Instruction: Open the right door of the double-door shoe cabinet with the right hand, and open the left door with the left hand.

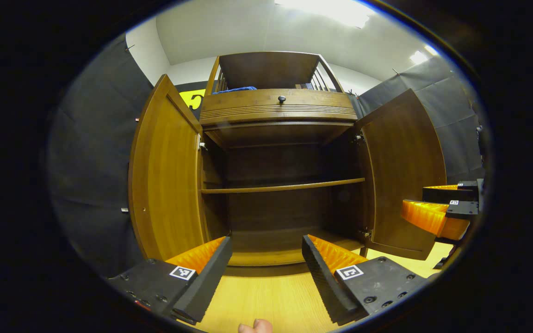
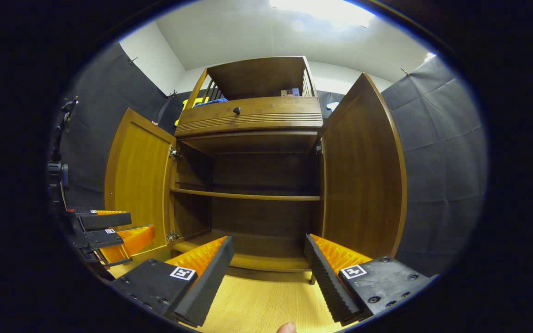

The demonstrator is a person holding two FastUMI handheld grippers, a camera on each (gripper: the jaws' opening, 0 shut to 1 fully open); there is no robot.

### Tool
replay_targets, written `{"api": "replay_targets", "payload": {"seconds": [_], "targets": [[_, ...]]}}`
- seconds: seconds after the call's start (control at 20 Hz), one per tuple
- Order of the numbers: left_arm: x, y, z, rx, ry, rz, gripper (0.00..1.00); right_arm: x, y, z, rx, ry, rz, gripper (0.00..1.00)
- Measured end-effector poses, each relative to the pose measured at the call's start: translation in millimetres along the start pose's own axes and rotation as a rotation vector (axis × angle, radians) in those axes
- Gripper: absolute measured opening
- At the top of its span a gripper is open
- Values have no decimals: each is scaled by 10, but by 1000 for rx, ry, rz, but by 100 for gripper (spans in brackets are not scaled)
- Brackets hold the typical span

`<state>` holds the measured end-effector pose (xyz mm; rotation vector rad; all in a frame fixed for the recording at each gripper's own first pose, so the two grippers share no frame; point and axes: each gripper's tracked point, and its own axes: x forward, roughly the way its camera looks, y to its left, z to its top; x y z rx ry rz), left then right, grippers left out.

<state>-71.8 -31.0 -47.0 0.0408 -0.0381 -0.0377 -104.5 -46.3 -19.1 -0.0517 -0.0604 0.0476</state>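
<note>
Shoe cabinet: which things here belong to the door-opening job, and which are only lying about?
Job:
left door, open
right door, open
left gripper, open
right gripper, open

Lying about:
blue cloth on the top rack
drawer knob
bare shelf

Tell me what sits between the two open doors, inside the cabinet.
Left gripper view: between left door and right door, one bare shelf.

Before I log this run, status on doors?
Left hand-held gripper open, right hand-held gripper open, both empty. Left door open, right door open. Nothing blocking.
</note>
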Motion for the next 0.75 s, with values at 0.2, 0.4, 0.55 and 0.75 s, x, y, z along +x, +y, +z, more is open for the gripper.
{"api": "replay_targets", "payload": {"seconds": [0.2, 0.4, 0.55, 0.75], "targets": [[-18, -129, -18, 7, 9, -23, 95, -14, 12, -9, 8, 1, 14, 96], [-40, -166, -8, 3, 0, -28, 94, 1, 66, 39, 1, -14, 23, 97], [-37, -166, 0, -7, 2, -37, 95, 4, 78, 61, 1, -21, 19, 97], [-42, -72, 9, -13, 2, -22, 95, 4, 90, 43, -3, -16, 15, 97]]}}
